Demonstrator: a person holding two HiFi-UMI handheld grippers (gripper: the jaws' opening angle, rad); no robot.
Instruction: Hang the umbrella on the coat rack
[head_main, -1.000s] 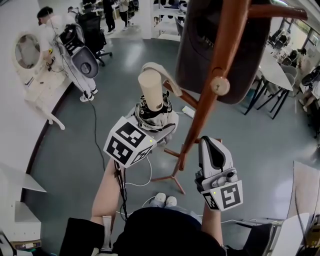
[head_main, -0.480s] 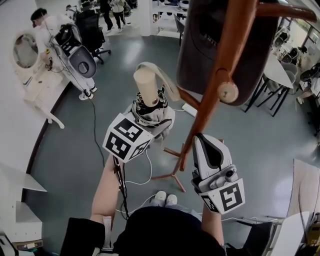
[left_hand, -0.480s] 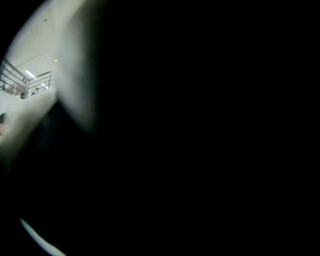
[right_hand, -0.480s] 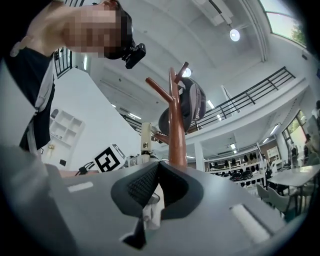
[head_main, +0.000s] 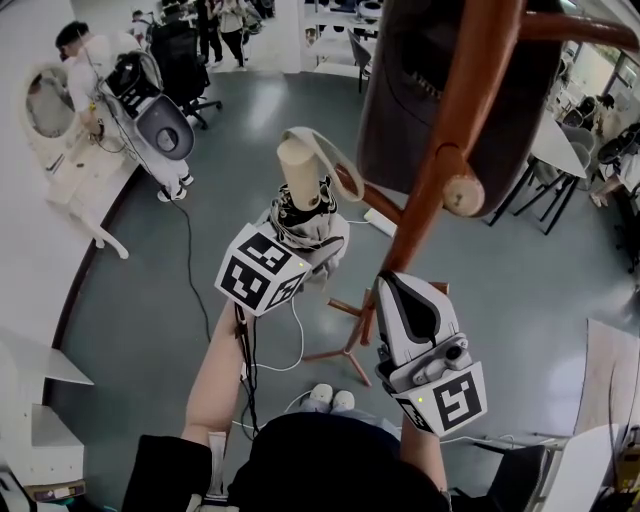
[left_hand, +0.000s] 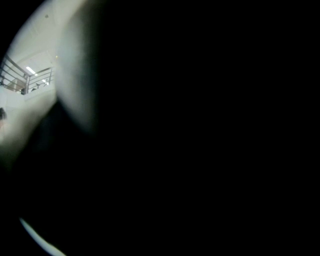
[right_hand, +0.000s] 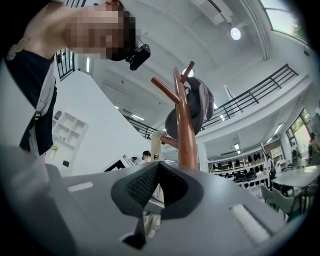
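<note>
In the head view my left gripper (head_main: 297, 247), under its marker cube, is shut on the folded white-and-black umbrella (head_main: 308, 222). The umbrella stands upright, with its beige handle (head_main: 299, 172) on top. The handle's strap loop (head_main: 330, 152) reaches toward the tip of a low peg (head_main: 358, 190) on the brown coat rack (head_main: 445, 150); I cannot tell whether they touch. The left gripper view is almost all dark. My right gripper (head_main: 393, 287) (right_hand: 157, 165) is shut on nothing. It points upward just right of the rack's pole (right_hand: 186, 131).
A dark bag (head_main: 430, 80) hangs high on the rack beside a knobbed peg (head_main: 463, 194). The rack's feet (head_main: 345, 350) spread on the grey floor by my shoes. A white cable (head_main: 290, 355) lies there. Desks and chairs (head_main: 560, 170) stand at right, people and equipment (head_main: 150, 100) at far left.
The left gripper and umbrella have shifted slightly toward the rack, bringing the strap nearer the low peg. The right gripper has drifted left, closer to the pole.
</note>
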